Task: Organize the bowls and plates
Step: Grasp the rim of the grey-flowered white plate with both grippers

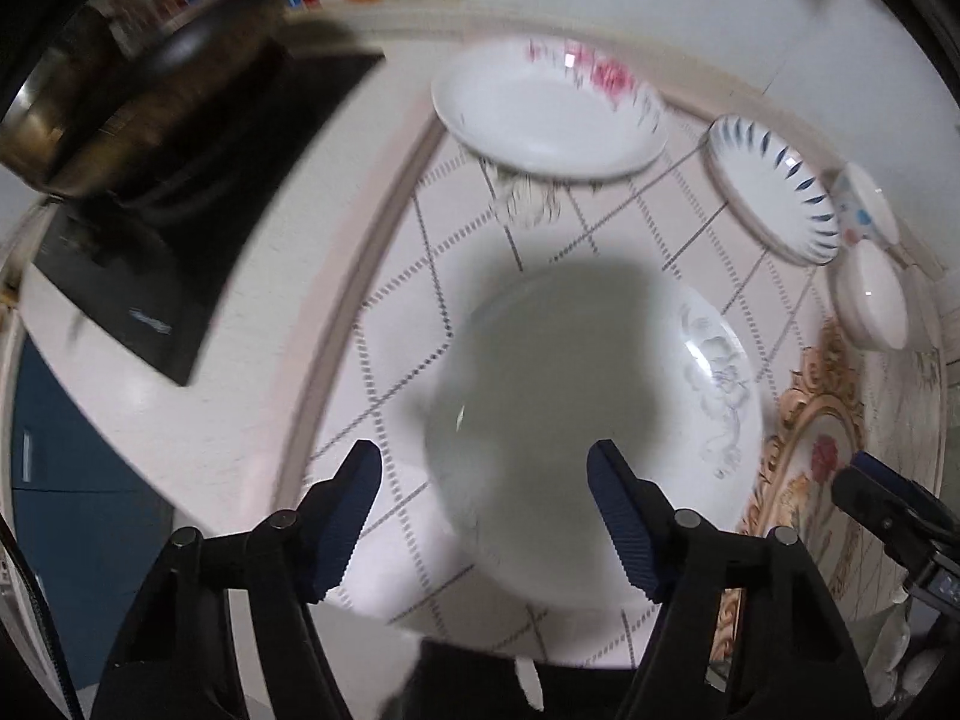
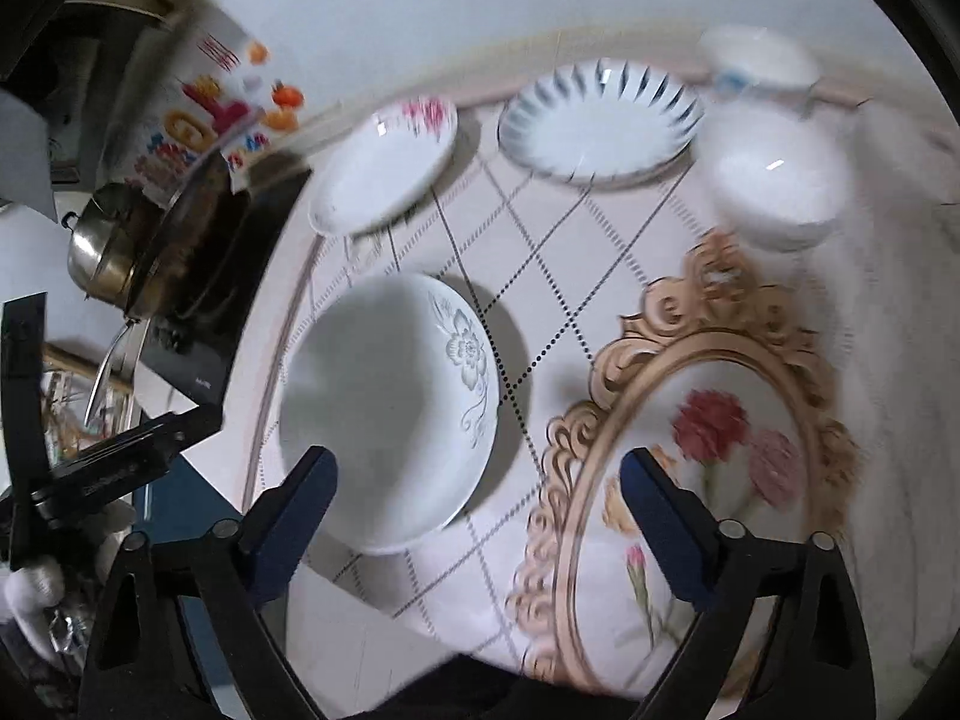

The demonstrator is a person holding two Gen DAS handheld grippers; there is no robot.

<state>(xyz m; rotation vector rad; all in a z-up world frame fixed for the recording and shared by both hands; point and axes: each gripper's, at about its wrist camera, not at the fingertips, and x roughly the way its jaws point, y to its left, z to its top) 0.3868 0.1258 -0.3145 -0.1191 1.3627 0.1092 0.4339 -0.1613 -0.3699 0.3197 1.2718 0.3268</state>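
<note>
L gripper [image 1: 485, 487] jaws apart, R gripper [image 2: 478, 495] same

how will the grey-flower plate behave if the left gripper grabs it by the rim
The grey-flower plate looks like glazed ceramic: probably rigid, slick against the pads, and breakable. Its shallow, wide form suggests it will tilt under a one-edge grip. The left gripper is open above it.

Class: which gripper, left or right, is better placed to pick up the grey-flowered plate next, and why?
Left. The left gripper is open with the grey-flowered plate centred between its fingers; the right gripper, also open, points beside the plate.
</note>
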